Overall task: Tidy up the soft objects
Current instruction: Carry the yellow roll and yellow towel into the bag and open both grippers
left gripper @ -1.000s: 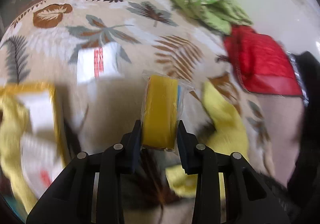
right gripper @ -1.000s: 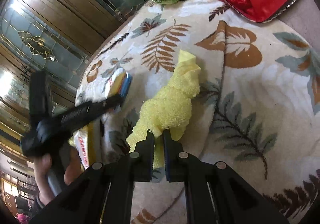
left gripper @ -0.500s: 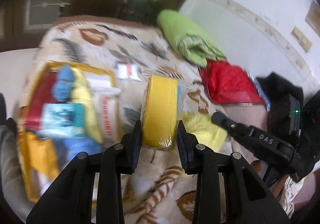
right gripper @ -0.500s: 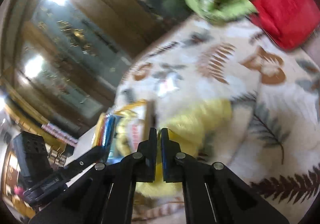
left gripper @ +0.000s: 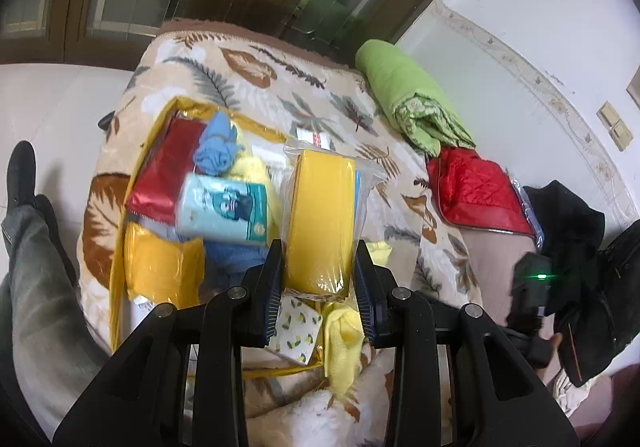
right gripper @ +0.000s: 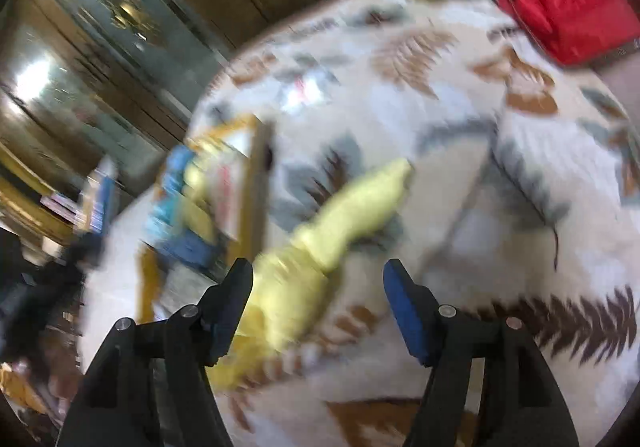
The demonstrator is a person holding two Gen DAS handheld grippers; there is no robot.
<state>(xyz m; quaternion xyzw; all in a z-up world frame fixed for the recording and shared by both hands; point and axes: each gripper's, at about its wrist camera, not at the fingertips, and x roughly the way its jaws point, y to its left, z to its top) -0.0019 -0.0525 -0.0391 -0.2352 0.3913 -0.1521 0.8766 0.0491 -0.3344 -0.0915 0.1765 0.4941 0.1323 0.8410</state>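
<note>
Left gripper (left gripper: 319, 272) jaws clamp the plastic-bagged yellow sponge (left gripper: 321, 223) above the yellow-rimmed storage bag (left gripper: 117, 283); right gripper (right gripper: 318, 311) jaws gape over the yellow fluffy towel (right gripper: 320, 251).

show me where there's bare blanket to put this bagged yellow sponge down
Free: the blanket beyond the yellow-rimmed bag, and the strip between that bag and the red jacket. Crowded: inside the bag, and by the yellow towel under the left gripper.

No legible text; print on light-blue pack (left gripper: 222, 209) unreadable.
</note>
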